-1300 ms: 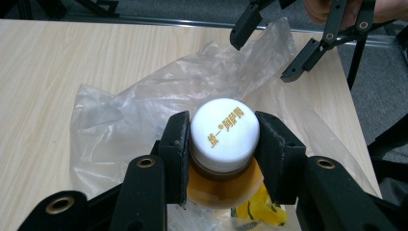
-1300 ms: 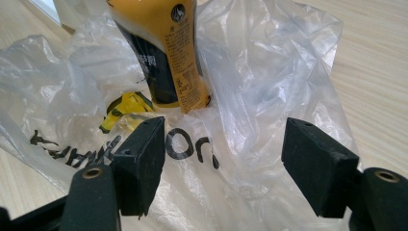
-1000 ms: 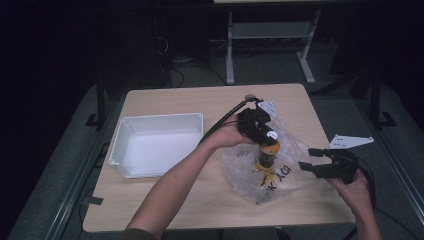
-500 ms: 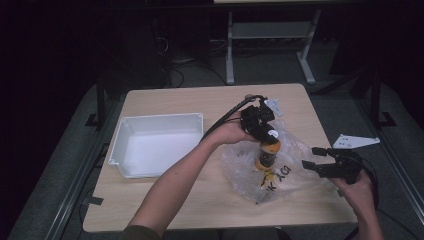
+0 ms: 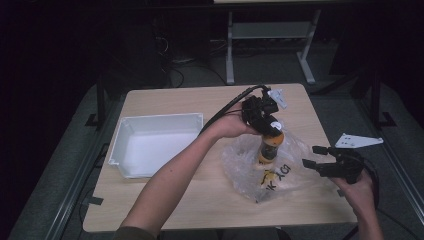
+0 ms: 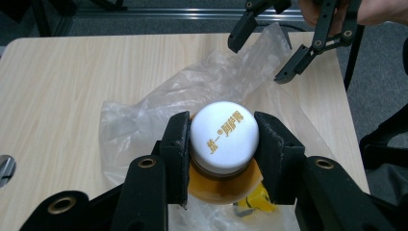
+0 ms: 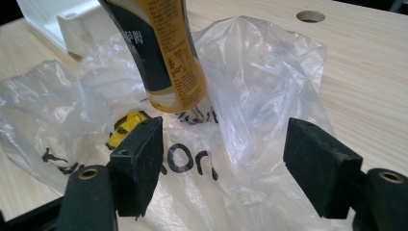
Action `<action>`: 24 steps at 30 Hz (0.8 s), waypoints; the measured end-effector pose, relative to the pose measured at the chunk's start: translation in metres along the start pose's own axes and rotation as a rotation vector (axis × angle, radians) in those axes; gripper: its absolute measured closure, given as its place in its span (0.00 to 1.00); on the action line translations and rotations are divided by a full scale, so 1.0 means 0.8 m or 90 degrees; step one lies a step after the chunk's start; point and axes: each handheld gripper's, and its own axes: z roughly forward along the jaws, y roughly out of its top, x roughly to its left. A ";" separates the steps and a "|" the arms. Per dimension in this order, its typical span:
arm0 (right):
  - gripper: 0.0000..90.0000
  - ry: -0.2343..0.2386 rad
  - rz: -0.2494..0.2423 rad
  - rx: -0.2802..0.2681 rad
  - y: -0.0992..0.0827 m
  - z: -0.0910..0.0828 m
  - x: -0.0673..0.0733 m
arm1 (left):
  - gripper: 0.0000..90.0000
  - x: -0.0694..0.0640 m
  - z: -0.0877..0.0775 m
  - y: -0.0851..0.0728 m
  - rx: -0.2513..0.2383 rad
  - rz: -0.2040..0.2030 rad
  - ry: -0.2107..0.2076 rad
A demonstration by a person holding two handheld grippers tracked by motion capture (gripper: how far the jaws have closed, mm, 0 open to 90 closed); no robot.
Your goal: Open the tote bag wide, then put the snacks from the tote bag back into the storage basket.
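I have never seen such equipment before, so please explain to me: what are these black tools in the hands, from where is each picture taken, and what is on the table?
A person holds a hand tool with two black jaws in each hand. The high view looks down on the wooden table from above; the other two pictures come from small cameras riding on each tool.

The left gripper is clamped on the white cap of a yellow bottle, which stands upright over a crumpled clear plastic bag. The right gripper hangs open beside the bag, with only loose plastic between its jaws. A white tray sits farther left on the table.
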 end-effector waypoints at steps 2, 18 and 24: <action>0.33 0.000 0.002 0.002 0.000 0.001 0.000 | 0.66 -0.001 -0.004 0.002 -0.007 -0.005 -0.001; 0.33 -0.004 0.001 0.004 -0.003 -0.001 -0.001 | 0.66 -0.004 -0.035 0.007 -0.014 -0.010 0.011; 0.33 -0.002 0.000 -0.001 -0.001 0.000 0.001 | 0.66 -0.003 -0.047 0.003 -0.006 -0.014 0.011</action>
